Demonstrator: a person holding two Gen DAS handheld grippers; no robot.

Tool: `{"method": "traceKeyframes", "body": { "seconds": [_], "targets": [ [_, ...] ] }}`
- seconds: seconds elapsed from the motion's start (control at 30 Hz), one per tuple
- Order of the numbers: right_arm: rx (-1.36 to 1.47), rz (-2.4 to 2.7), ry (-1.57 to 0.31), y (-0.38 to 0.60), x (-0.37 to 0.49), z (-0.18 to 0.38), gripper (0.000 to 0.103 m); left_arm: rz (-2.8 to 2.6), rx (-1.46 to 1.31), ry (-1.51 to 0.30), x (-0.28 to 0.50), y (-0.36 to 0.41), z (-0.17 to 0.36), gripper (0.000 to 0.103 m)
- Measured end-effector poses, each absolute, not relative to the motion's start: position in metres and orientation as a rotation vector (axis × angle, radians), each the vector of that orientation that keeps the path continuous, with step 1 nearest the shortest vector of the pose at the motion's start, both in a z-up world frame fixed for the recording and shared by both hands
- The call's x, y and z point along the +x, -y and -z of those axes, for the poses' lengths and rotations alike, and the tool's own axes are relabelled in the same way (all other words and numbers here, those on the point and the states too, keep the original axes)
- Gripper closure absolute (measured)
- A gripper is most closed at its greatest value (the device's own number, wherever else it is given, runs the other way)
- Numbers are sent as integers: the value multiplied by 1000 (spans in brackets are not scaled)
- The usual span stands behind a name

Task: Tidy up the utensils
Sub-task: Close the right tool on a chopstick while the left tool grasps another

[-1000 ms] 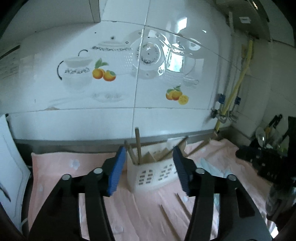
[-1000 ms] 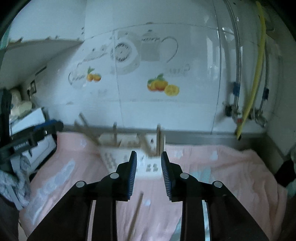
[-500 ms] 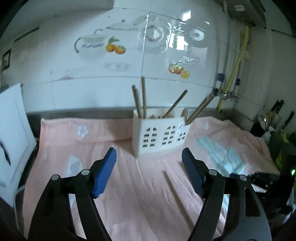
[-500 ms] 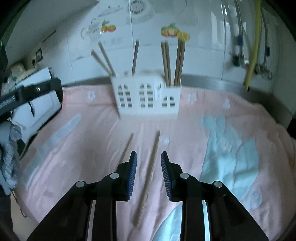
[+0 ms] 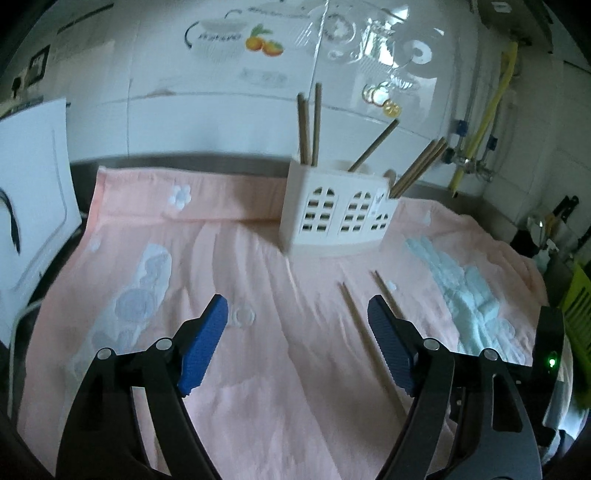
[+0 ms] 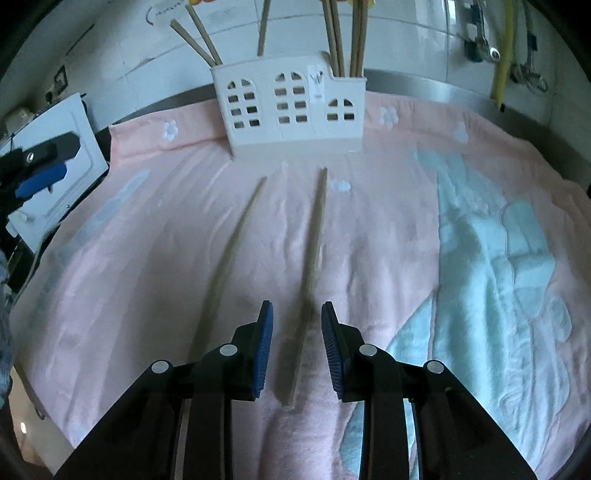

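A white utensil holder [image 6: 291, 107] with arched cut-outs stands at the back of the pink towel [image 6: 369, 229] and holds several wooden chopsticks [image 6: 332, 33]. Two loose chopsticks lie on the towel: one [image 6: 312, 258] runs between the fingers of my right gripper [image 6: 296, 349], which is open just above it, the other [image 6: 232, 247] lies to its left. In the left wrist view the holder [image 5: 336, 218] is far ahead and the two loose chopsticks [image 5: 354, 310] lie right of centre. My left gripper [image 5: 297, 347] is wide open and empty above the towel.
A white board [image 5: 29, 206] leans at the left edge of the towel. Yellow and metal pipes [image 6: 502, 48] run down the tiled wall at the right. Dark kitchen tools [image 5: 554, 229] stand at the far right. The left gripper shows at the left edge of the right wrist view [image 6: 40, 166].
Both grippers have tipped down and come lower over the towel. The right gripper has moved down over the right-hand loose chopstick, which now lies between its fingers. The left gripper has opened wider.
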State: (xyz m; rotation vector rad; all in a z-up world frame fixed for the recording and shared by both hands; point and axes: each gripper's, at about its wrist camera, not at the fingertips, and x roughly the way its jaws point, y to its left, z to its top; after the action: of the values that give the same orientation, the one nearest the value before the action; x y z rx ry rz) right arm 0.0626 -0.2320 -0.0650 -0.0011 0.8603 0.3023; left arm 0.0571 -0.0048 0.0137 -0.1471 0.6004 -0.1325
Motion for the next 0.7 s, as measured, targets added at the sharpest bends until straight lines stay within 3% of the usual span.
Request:
{"method": "traceKeyframes", "body": {
  "seconds": [0.33,0.7],
  "targets": [
    [-18,-263,-862,229,62,74,94,130,-153,-657,50,9,12,26],
    [5,-263,-841,237,60,67,96,208,-126,-720,42,40,36,27]
  ]
}}
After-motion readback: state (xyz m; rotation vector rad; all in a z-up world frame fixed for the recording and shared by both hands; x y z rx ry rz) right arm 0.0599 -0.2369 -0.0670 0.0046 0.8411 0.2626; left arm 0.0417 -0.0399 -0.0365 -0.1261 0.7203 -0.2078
